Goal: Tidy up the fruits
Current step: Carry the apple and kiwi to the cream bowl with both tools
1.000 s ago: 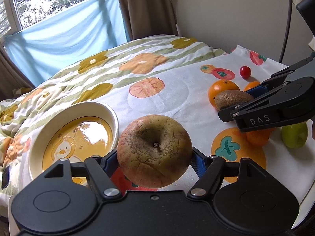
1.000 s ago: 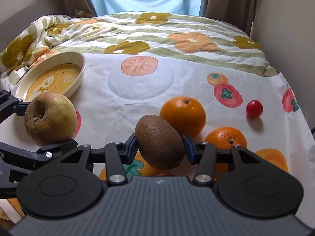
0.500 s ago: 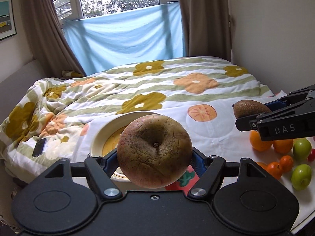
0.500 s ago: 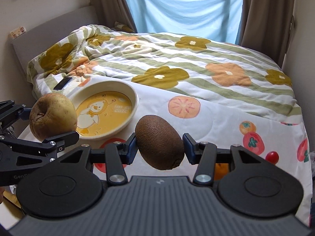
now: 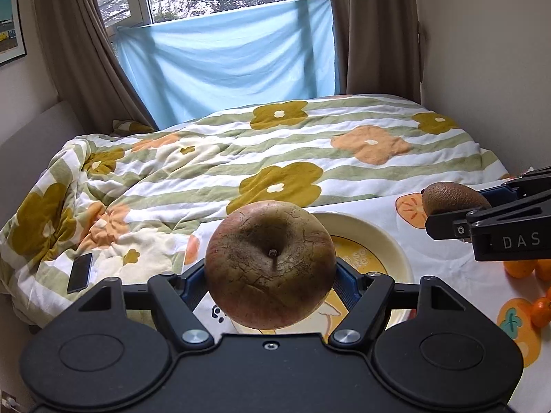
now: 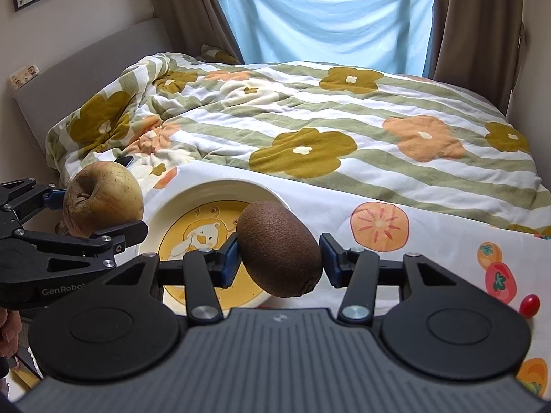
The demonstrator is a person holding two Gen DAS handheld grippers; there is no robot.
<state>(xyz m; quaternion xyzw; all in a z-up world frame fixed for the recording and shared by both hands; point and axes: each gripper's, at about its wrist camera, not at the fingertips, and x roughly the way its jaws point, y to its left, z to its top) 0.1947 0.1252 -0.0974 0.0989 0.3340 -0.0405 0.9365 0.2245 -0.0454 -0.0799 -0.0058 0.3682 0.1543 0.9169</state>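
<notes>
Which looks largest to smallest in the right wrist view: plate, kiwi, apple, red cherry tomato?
1. plate
2. and 3. kiwi and apple: they look alike, and the kiwi is nearer to the camera, so I do not rank them.
4. cherry tomato, clearly smallest.

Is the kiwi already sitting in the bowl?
No, the kiwi is up in the air, squeezed in the right claw, with the bowl below it.
</notes>
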